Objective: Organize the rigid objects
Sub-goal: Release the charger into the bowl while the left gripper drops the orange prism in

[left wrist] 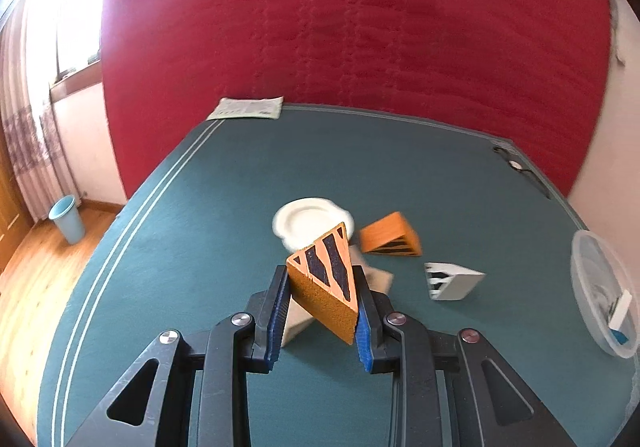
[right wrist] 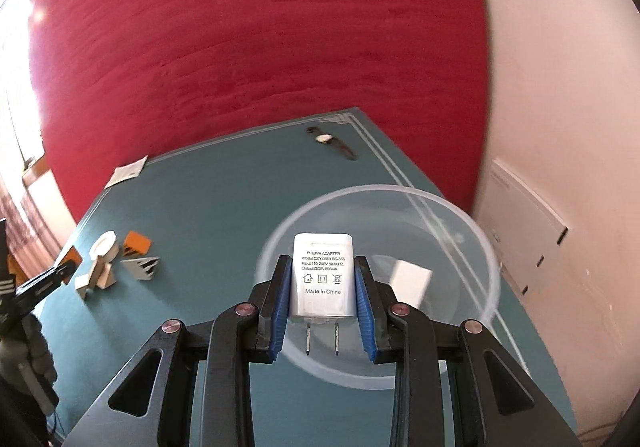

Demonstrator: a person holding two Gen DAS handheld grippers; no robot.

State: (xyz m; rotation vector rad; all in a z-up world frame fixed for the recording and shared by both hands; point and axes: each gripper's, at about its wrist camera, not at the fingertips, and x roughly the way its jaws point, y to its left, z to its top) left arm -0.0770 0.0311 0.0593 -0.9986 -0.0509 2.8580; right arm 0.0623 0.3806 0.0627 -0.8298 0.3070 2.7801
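Left wrist view: the left claw (left wrist: 323, 293) tilts down over the green desk (left wrist: 200, 227), clamped on an orange wedge block with black stripes (left wrist: 326, 283). The wedge hides part of the white round plate (left wrist: 304, 221) ahead and a pale block, perhaps wood, beneath. Open desk lies left of the claw.

Right wrist view: the right claw (right wrist: 323, 287) grips a white power adapter (right wrist: 322, 279) above the clear plastic bowl (right wrist: 460, 215), close to the desk's right edge.

Two wrist views downward, sharing green table (left wrist: 200, 207).
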